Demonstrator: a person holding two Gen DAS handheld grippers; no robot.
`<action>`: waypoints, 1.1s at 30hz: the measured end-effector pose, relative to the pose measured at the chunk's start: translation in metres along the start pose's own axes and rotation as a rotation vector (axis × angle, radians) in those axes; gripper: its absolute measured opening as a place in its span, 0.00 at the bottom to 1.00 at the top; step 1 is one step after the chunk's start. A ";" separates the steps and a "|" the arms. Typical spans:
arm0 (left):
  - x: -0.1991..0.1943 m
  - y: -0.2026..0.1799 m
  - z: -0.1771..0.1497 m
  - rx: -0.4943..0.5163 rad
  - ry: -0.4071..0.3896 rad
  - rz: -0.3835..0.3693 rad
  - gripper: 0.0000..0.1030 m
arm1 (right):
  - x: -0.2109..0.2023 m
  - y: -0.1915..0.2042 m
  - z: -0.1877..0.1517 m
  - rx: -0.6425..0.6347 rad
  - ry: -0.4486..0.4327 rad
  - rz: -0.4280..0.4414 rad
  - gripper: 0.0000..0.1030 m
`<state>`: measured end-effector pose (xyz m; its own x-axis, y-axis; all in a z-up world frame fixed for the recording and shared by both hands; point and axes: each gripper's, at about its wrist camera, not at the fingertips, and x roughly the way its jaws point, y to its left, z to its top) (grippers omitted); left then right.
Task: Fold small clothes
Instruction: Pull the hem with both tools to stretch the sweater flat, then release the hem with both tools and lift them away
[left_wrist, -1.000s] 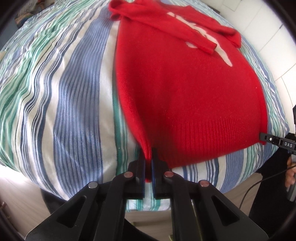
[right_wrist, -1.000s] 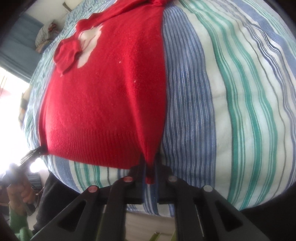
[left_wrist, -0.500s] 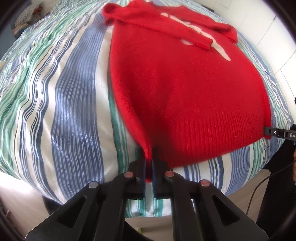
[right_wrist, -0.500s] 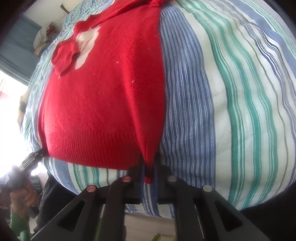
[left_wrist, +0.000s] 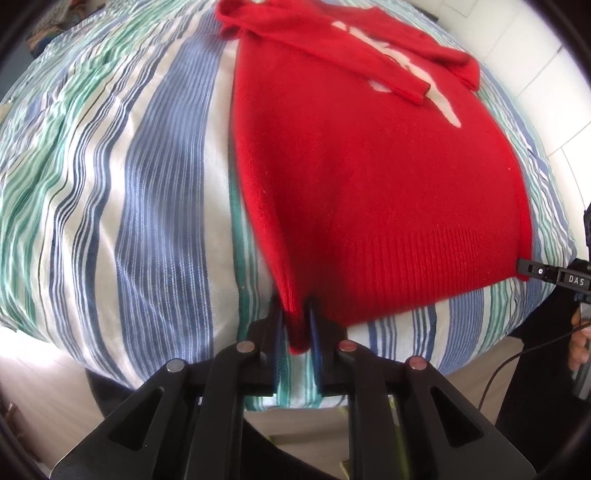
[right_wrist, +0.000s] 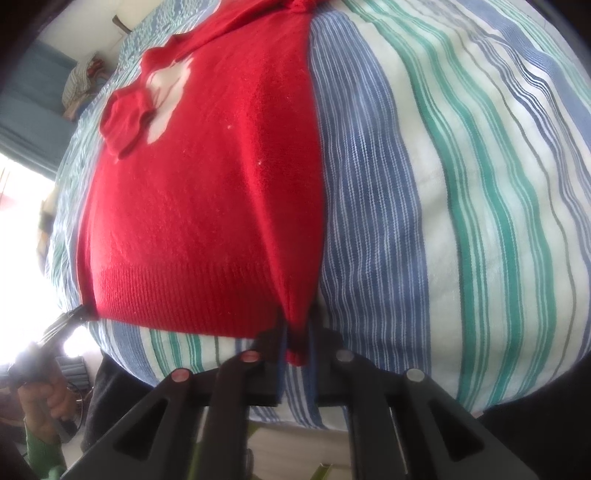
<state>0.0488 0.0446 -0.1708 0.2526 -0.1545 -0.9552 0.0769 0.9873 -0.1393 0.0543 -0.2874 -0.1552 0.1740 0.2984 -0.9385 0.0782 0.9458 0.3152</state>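
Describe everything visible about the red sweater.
The red sweater is a knit with a ribbed hem and a white chest motif, with its sleeves folded across it. It lies spread on the striped bedcover. The right gripper pinches one hem corner. The other corner sits between the jaws of the left gripper, which have just been opening.

Black jaws with blue pads, round rivets; green sleeve (right_wrist: 40, 454).

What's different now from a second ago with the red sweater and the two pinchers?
The left gripper has just been opening its jaws; the hem corner of the red sweater sits loosely between them. The right gripper stays pinched on the other hem corner. The sweater lies flat on the striped bedcover as before.
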 end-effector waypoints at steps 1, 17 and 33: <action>-0.004 0.003 -0.002 0.000 0.008 0.011 0.35 | -0.002 -0.001 -0.001 0.009 0.003 0.006 0.15; -0.092 -0.045 0.100 0.204 -0.301 0.033 0.83 | -0.071 0.011 -0.026 -0.051 -0.176 -0.123 0.46; -0.030 0.006 0.145 -0.344 -0.237 -0.212 0.02 | -0.069 0.017 -0.039 -0.047 -0.222 -0.080 0.46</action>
<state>0.1812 0.0499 -0.1056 0.4822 -0.3192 -0.8159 -0.1633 0.8822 -0.4416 0.0053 -0.2873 -0.0905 0.3810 0.1915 -0.9046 0.0561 0.9717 0.2293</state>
